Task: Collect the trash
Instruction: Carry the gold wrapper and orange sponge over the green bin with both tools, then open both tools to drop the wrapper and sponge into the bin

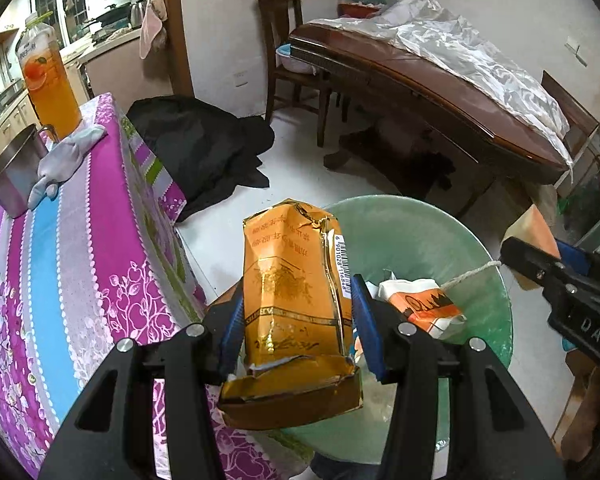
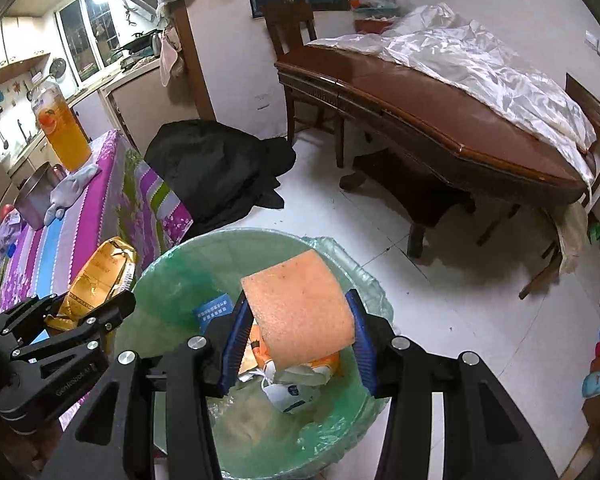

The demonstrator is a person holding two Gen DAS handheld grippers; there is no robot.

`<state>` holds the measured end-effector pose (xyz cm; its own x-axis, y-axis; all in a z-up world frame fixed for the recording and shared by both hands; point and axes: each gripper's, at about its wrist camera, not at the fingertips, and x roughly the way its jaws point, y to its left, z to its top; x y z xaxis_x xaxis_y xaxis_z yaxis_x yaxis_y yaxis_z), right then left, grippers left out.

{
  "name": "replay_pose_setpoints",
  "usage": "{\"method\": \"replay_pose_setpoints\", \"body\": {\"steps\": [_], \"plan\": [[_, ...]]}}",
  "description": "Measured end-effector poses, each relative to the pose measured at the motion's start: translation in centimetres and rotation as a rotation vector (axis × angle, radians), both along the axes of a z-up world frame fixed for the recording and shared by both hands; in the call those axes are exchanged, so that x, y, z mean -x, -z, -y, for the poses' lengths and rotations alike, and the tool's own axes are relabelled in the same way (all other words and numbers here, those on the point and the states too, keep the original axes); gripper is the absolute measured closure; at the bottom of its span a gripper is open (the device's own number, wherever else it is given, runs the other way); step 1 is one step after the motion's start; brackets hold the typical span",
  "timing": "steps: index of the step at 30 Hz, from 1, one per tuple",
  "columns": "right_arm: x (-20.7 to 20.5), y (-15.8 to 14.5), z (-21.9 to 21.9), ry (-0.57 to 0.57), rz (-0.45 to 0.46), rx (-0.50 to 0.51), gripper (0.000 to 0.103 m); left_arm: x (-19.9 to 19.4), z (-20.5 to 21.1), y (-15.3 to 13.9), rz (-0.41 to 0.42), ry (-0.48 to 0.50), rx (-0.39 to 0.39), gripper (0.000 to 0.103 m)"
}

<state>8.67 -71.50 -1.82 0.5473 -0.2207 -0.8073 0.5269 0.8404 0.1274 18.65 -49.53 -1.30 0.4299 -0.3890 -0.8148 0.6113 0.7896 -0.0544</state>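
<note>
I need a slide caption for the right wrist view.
Right gripper holding an orange sponge above the green-lined trash bin.

**Count of things in view**

Two tongs: left tongs [image 1: 297, 312], right tongs [image 2: 300, 332]. One gold packet [image 1: 295, 292]. One orange sponge [image 2: 300, 308]. One green-lined bin [image 2: 171, 280]. On the striped surface [image 1: 71, 248]: one juice bottle [image 1: 49, 80], one metal cup [image 1: 13, 176], one grey glove [image 1: 63, 156]. Two wooden chairs seen.

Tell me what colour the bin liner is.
Translucent green. The bin liner shows best in the right wrist view.
</note>
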Motion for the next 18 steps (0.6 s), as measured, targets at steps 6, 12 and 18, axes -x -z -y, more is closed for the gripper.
{"method": "replay_pose_setpoints", "body": {"steps": [6, 12, 18], "plan": [[0.0, 1.0, 0.2, -0.008, -0.023, -0.023, 0.055, -0.1, 0.0, 0.0, -0.001, -0.007, -0.001, 0.056], [-0.1, 1.1, 0.3, -0.009, -0.025, -0.022, 0.055, -0.1, 0.1, 0.0, 0.0, -0.004, 0.0, 0.056], [0.6, 0.1, 0.9, 0.012, 0.02, -0.013, 0.03, -0.3, -0.2, -0.2, 0.012, -0.012, 0.008, 0.027]]}}
